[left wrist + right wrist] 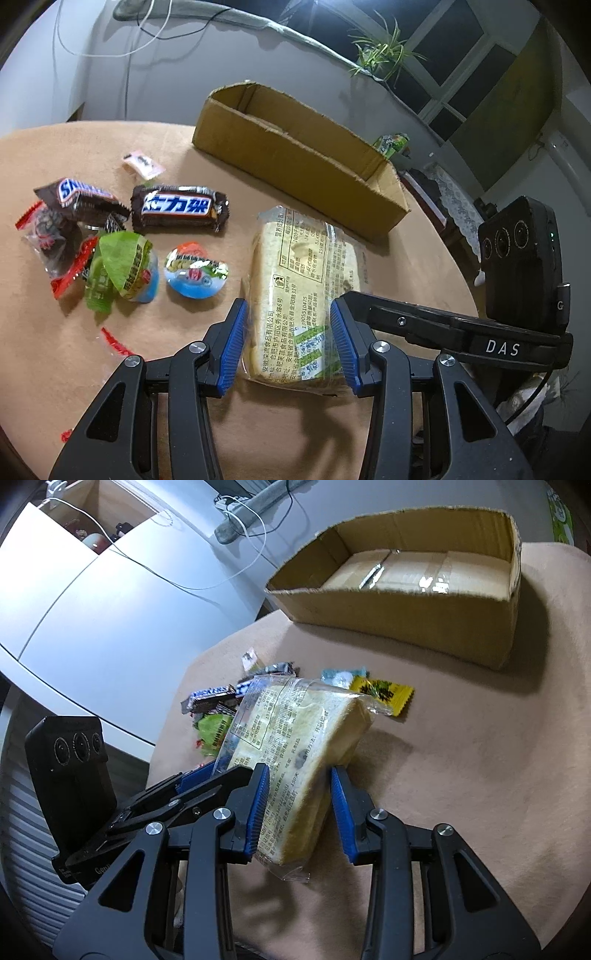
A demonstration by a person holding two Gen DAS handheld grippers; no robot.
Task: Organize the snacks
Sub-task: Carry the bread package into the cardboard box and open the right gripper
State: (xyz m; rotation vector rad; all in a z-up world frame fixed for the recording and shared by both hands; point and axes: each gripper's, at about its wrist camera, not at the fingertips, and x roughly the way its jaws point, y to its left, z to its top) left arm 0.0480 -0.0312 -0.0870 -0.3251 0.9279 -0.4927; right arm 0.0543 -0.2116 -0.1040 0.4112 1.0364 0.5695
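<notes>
In the left wrist view, a heap of snacks sits at the left of the frame on the tan desk (55, 369): a red-edged candy bag (48, 240), two chocolate bars (179, 210), a small pink sweet (142, 164), a green-lidded jelly cup (123, 271) and a blue one (195, 275). At lower centre the left gripper (288, 345) has its fingers (232, 347) closed on the near end of a wrapped bread loaf (306, 280); the right gripper's arm and camera reach in from the lower right. The cardboard box (295, 155) stands in the upper middle. In the right wrist view the right gripper (297, 810) holds the same loaf (295, 753) tilted up off the desk, pads against its sides. Only this view looks into the box (406, 602), which appears empty apart from tape, and shows a yellow packet (388, 698) and a teal one (341, 675) behind the loaf. The sorting looks barely begun: every snack is still outside the box.
</notes>
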